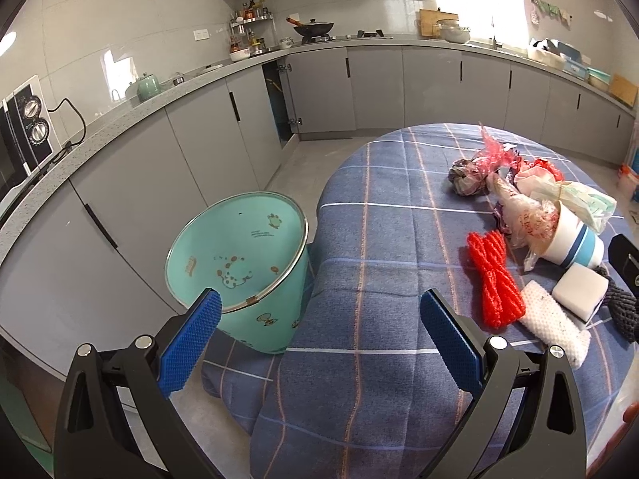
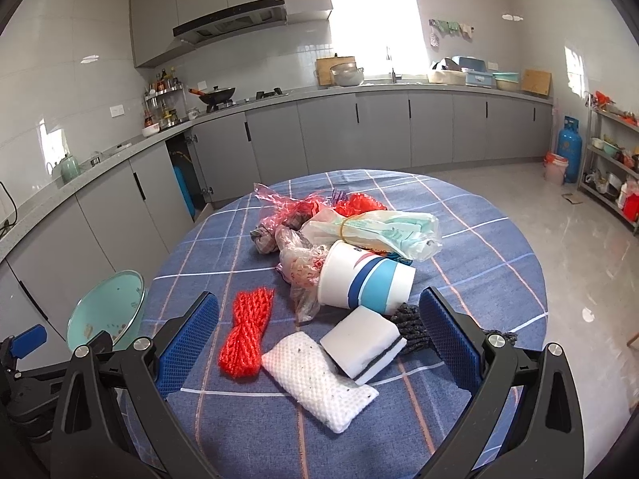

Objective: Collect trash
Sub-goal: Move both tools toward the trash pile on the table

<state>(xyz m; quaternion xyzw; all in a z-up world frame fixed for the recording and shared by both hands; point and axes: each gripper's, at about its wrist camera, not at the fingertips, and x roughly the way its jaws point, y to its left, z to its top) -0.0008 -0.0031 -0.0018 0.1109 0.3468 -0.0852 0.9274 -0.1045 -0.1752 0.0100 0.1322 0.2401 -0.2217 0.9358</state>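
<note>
Trash lies heaped on the blue plaid-clothed round table [image 2: 479, 239], none yet in the empty mint-green round bin [image 1: 239, 263] beside its left edge, so we judge collection not begun; both the left gripper [image 1: 319, 319] and right gripper [image 2: 319, 319] are spread and empty. Nearest our right gripper, the white foam mesh sleeve [image 2: 319, 383] lies flat, its long axis running from near right to far left, so we must straddle it crosswise.
</note>
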